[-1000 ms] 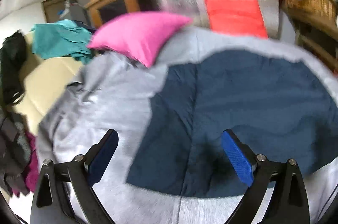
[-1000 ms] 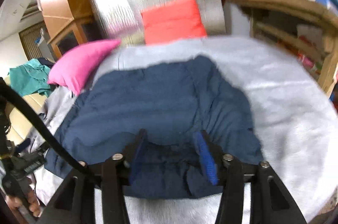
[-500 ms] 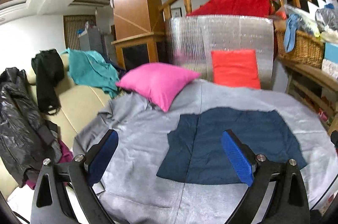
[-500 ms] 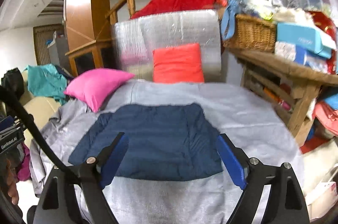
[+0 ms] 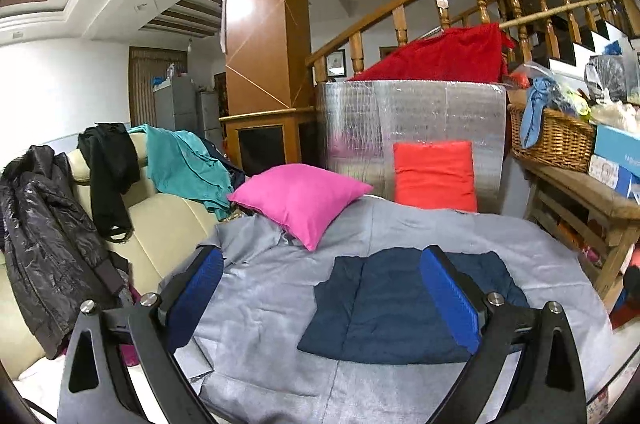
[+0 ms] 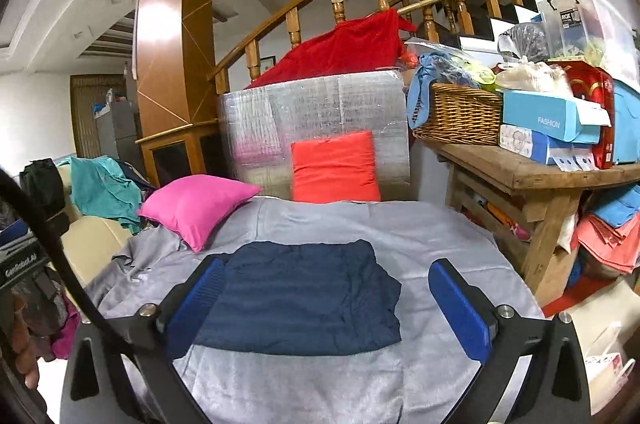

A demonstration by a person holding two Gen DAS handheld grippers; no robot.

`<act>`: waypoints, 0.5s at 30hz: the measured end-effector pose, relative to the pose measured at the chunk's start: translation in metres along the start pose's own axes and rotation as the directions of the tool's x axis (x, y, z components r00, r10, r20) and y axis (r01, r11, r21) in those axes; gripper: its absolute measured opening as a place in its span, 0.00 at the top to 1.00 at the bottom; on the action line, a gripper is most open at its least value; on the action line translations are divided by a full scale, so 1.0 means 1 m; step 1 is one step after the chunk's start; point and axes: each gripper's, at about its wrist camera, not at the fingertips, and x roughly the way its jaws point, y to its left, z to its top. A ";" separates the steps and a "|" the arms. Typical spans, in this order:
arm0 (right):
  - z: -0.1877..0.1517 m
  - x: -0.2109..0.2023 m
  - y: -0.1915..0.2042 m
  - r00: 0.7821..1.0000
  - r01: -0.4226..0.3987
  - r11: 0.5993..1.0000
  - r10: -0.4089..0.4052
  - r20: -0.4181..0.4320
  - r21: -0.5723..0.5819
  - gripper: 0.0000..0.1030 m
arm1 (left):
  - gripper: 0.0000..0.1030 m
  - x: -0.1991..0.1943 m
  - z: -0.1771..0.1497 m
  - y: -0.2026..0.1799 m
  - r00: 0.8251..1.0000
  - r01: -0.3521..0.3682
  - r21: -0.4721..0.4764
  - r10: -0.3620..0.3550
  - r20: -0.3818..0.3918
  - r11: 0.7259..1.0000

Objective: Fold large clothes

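Navy quilted garment [image 6: 296,300], folded rectangular, flat.

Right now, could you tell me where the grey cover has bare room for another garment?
Bare grey cover lies right of the folded navy garment, toward the wooden table, and in front of it. The pink cushion and orange cushion crowd the back.

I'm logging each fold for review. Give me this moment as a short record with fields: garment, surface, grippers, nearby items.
garment: navy garment, folded into a flat rectangle, lying free
surface: grey sheet
left gripper: open, empty, above the sheet
right gripper: jaws just opened wide, nothing between them
nearby: pink pillow at the sheet's far left, orange cushion upright against the silver panel
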 end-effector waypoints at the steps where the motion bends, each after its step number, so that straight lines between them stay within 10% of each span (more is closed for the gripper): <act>1: 0.000 -0.004 0.000 1.000 -0.007 1.000 0.007 0.002 0.003 0.00 | 0.04 -0.003 0.002 0.001 1.000 -0.004 -0.003 0.004 0.003 1.000; 15: -0.004 -0.021 0.019 0.999 -0.042 0.999 0.042 0.001 0.005 0.00 | 0.04 -0.026 0.009 0.003 0.999 -0.036 -0.002 0.036 0.032 0.999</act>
